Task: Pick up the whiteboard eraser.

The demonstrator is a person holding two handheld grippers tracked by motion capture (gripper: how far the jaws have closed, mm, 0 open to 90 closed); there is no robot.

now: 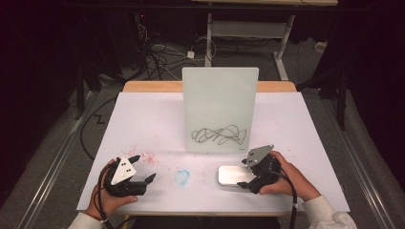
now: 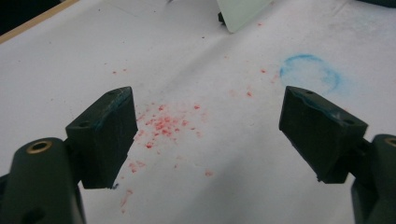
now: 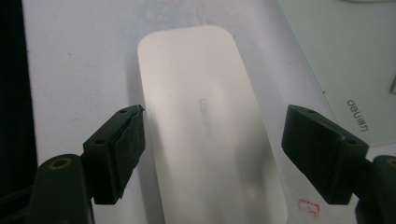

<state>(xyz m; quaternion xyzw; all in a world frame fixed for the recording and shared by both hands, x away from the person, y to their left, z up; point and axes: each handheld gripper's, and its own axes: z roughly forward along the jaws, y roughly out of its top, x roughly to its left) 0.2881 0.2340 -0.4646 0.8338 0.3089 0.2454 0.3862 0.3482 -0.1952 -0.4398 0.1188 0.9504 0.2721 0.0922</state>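
Note:
A white glass board (image 1: 219,109) stands upright at the middle of the table, with a black scribble (image 1: 219,135) low on its face. In front of it lies a flat white block with rounded corners (image 1: 232,175) (image 3: 205,126). My right gripper (image 1: 244,173) (image 3: 212,140) straddles the block's near end; its jaws stand open, the left pad (image 3: 128,149) close to the block's edge and the right pad well clear of it. My left gripper (image 1: 144,167) (image 2: 205,126) rests open and empty at the near left, over red specks (image 2: 163,123).
White paper (image 1: 143,119) covers the table, with a wooden edge (image 1: 153,86) at the back. A faint blue ring mark (image 1: 182,176) (image 2: 310,74) lies between the grippers. The board's lower corner (image 3: 345,60) sits just right of the block. Cables and desk legs lie on the floor beyond.

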